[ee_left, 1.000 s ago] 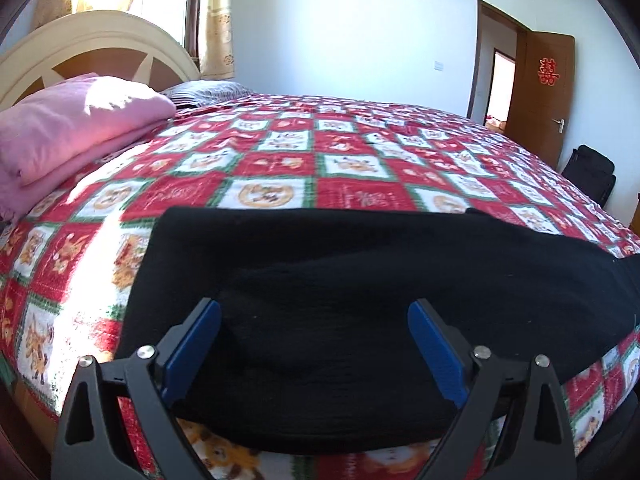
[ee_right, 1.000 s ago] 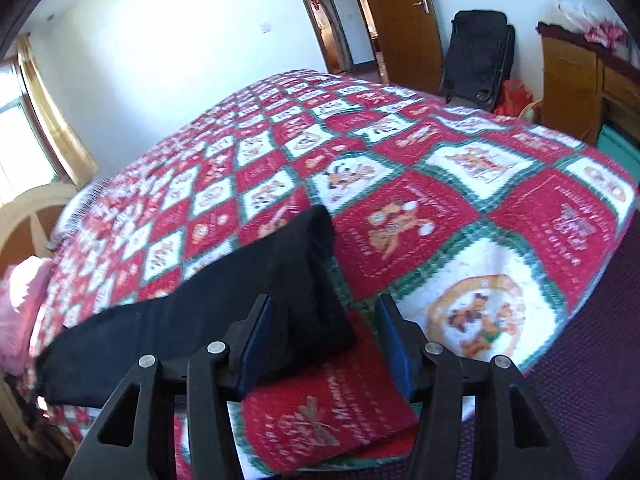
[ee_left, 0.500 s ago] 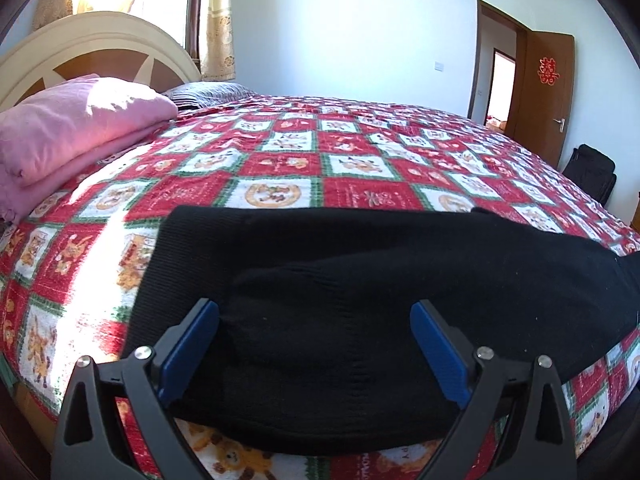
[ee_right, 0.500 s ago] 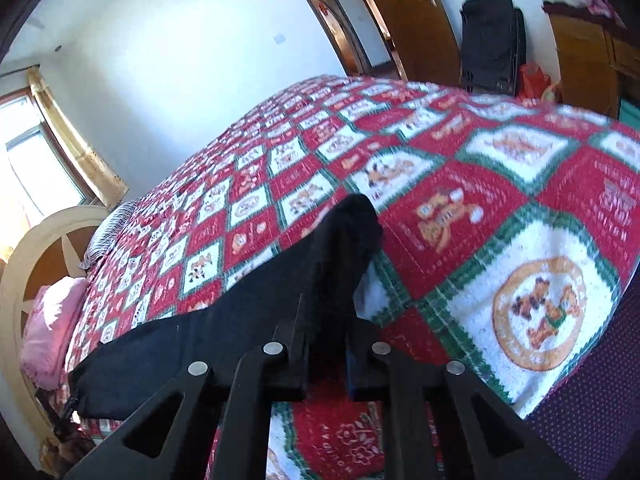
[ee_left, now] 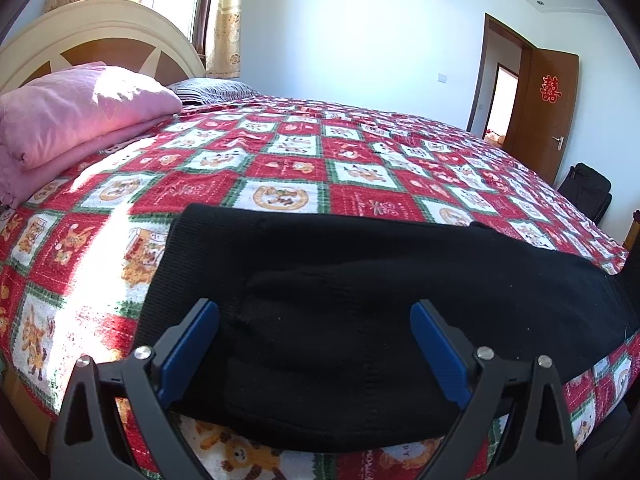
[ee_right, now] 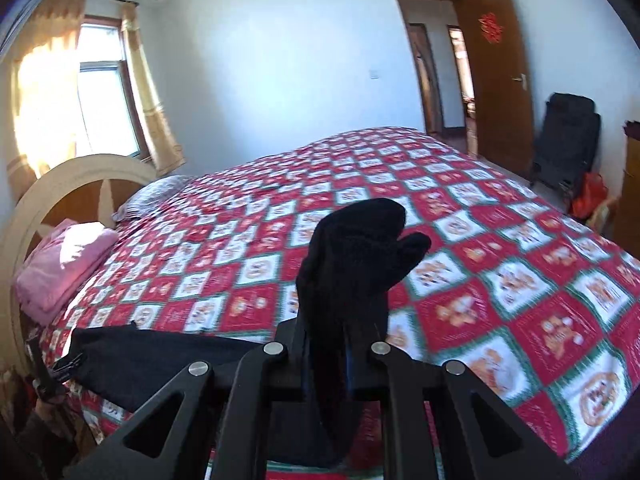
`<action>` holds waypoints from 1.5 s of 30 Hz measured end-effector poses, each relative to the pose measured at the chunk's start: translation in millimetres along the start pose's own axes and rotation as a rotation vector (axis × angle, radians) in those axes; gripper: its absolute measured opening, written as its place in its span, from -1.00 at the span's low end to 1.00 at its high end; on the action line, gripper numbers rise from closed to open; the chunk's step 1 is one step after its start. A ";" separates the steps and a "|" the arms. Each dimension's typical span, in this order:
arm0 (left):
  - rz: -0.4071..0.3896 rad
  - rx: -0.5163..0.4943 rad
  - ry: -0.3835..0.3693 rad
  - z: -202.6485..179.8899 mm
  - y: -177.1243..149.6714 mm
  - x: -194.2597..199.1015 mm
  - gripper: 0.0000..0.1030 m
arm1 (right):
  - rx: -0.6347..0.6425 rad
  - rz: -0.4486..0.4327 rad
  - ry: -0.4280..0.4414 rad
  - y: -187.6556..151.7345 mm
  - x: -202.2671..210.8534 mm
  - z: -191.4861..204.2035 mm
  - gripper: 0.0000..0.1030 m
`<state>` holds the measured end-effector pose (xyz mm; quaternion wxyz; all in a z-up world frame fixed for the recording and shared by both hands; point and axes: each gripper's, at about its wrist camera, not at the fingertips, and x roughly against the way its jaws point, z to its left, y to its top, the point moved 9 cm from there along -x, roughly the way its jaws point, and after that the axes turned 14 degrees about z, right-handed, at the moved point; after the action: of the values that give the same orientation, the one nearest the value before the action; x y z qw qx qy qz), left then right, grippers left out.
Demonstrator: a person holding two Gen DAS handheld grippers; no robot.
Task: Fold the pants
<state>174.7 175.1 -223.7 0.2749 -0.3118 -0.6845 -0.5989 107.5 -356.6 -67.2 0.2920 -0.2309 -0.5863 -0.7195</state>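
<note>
Big red-and-white checkered bedspread (ee_left: 280, 168) covering the whole bed, headboard (ee_left: 100, 36) at the far left, pink folded blanket (ee_left: 80, 112) just below it. Black pants (ee_left: 360, 280) laid flat along the near edge, waist end to the left, legs running off to the right. Left gripper (ee_left: 314, 340) hovering over the waist end with jaws spread wide and blue pads (ee_left: 192, 344) clear of the fabric, so nothing pinned there yet. Right gripper (ee_right: 328, 344) pinched tight on the leg cuffs (ee_right: 360, 248), cuffs sticking up out of the jaws, lifted off the bedspread. Looks like the lengthwise fold, cuffs heading over to the waistband. To do it well: carry the cuffs in 1 smooth arc toward the left, high enough that the slack doesn't drag and bunch underneath. Probably worth dropping the left gripper onto the waist first, since knit this soft likely slides on the bedspread when tugged. Land both cuffs square on the waistband edge, not short or skewed, then let go only once flat. Watch for the 2 legs slipping apart mid-swing.
</note>
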 end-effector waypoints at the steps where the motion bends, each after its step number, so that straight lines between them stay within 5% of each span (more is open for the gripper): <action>1: 0.000 0.000 -0.002 -0.1 -0.2 0.1 0.93 | 0.018 0.001 0.013 3.4 -3.3 13.3 -0.76; 11: -0.003 -0.003 -0.016 -3.0 -4.2 0.5 0.95 | 0.197 0.066 0.119 -0.7 -58.7 142.1 -0.76; 18: 0.009 -0.015 -0.048 -14.5 -6.8 0.2 0.95 | 0.357 0.196 0.134 -59.6 -128.1 217.3 -0.76; 23: 0.018 -0.055 -0.094 -37.6 -8.7 2.9 0.95 | 0.483 0.350 0.103 -112.0 -173.1 235.4 -0.73; 27: 0.021 -0.100 -0.155 -65.5 -9.2 9.4 0.95 | 0.532 0.359 0.118 -121.6 -155.5 226.8 -0.17; 30: 0.038 -0.131 -0.229 -96.1 -9.3 13.6 0.95 | 0.513 0.326 0.182 -113.9 -124.2 204.2 -0.14; 39: 0.114 -0.222 -0.399 -212.9 2.1 0.3 0.86 | 0.288 0.250 0.056 -83.7 -104.4 89.8 -0.01; 45: 0.197 -0.270 -0.413 -266.1 13.0 -24.2 0.64 | 0.077 0.233 0.036 -74.2 -113.6 29.6 0.04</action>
<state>201.1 -89.9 -198.4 0.1422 -0.5263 -0.6062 -0.5790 138.0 -300.2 -190.3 0.3927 -0.2731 -0.5773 -0.6617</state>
